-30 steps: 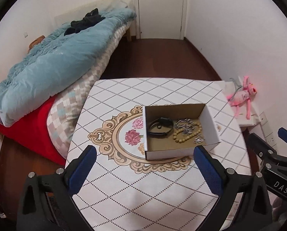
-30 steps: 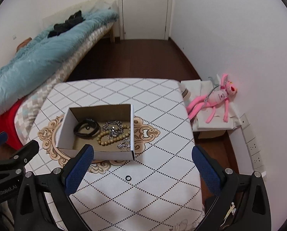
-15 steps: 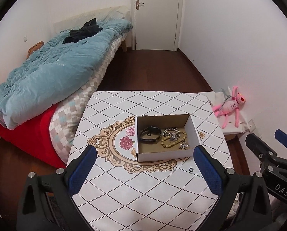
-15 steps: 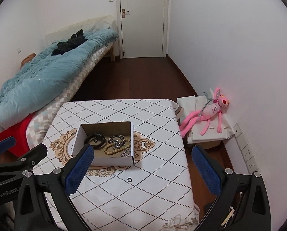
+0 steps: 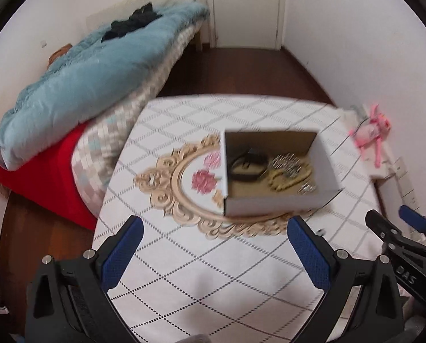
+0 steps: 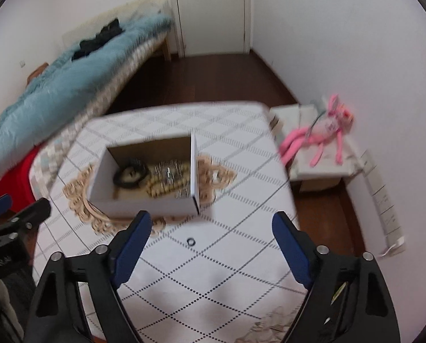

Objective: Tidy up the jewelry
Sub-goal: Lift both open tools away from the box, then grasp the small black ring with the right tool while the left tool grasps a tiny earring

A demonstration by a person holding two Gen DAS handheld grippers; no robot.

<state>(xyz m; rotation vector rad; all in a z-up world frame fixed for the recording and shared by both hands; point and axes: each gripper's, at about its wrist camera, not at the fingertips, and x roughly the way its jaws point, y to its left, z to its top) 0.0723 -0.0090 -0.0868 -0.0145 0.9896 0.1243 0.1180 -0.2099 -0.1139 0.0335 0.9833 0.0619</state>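
Ring loose on the worktop, both grippers empty

The small ring (image 6: 190, 241) lies between the wide-spread fingers (image 6: 133, 245) of the right gripper (image 6: 211, 245), near the jewelry box (image 6: 144, 204); left gripper (image 5: 215, 250) likewise wide.

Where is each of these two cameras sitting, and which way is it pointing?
Left wrist view: rides on the left claw, looking forward and down at the table and the cardboard box; its blue fingers and the right claw show.
Right wrist view: rides on the right claw, facing the same table, with a small ring ahead; the left claw shows at the left edge.
Both share the box, bed, door and pink plush toy.
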